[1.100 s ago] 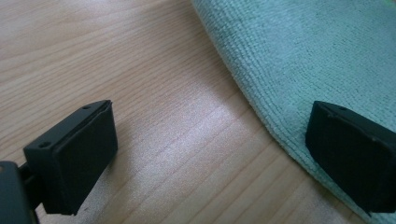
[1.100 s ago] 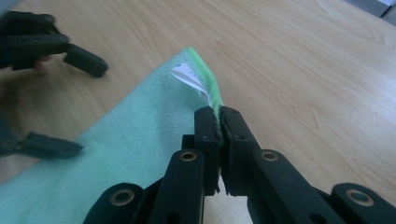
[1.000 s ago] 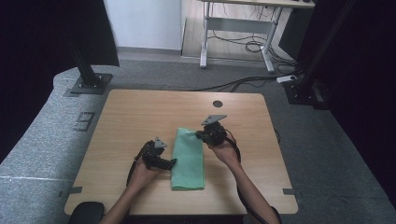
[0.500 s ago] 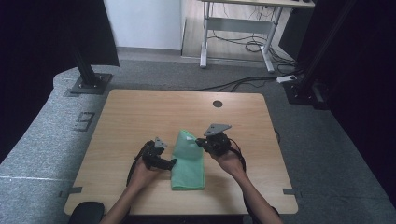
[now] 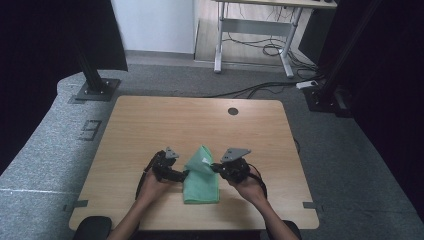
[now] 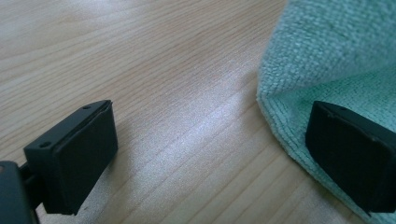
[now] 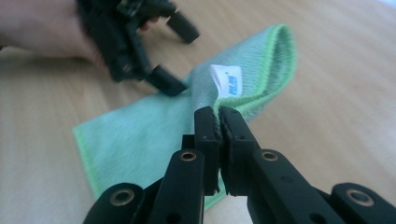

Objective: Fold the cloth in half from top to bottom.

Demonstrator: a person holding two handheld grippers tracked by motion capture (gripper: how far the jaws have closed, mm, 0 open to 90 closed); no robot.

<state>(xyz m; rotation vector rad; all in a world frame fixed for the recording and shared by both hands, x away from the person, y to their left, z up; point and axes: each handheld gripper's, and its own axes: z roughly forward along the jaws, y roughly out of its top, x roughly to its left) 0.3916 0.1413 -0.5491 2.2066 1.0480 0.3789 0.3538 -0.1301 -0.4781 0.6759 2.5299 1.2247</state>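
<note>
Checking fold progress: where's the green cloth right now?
In the high view the green cloth lies on the near-centre of the table, between the open left gripper and the right gripper, which pinches its lifted far corner.

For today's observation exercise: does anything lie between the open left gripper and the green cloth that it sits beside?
Nothing visible does. The left gripper stands open at the edge of the green cloth, one jaw over bare table, the other already over the cloth's edge.

Cloth (image 6: 345,60) cut off at frame edge
</note>
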